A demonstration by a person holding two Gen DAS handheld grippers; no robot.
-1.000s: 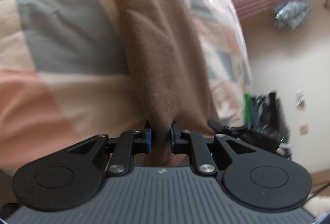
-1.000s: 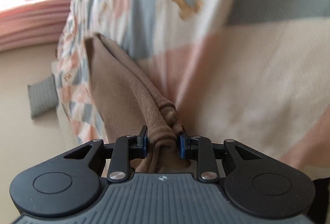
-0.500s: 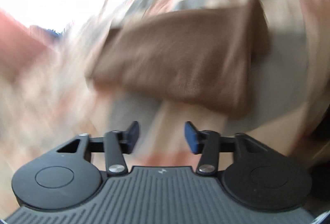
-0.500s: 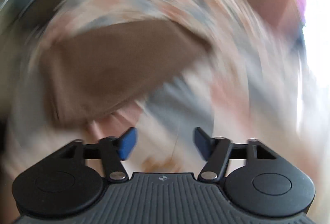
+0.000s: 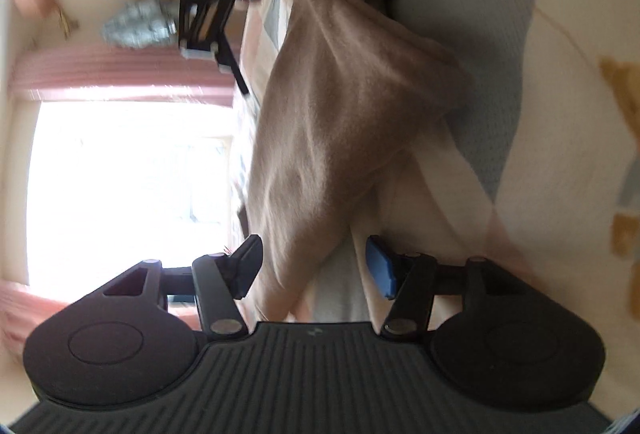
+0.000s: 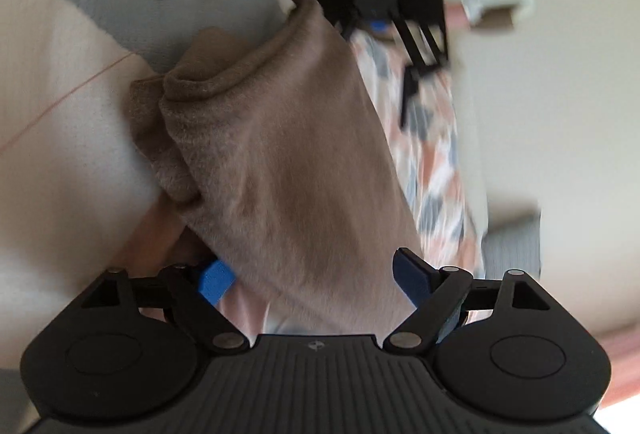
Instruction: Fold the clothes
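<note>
Brown fleece garment (image 5: 352, 114), folded into a long strip, lies on the patchwork quilt (image 5: 560, 154) in grey, cream and pink. Left gripper (image 5: 312, 266) and right gripper (image 6: 316, 274) sit at opposite ends, jaws spread wide around the fabric, nothing clamped. Judged positioned to take both ends for another fold.

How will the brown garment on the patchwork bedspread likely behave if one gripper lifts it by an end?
The brown garment looks soft and fleecy, creased and bunched at its fold, so it would probably droop limply and unfold. The fuzzy nap suggests the blue pads would grip rather than slip. It probably weighs little.
</note>
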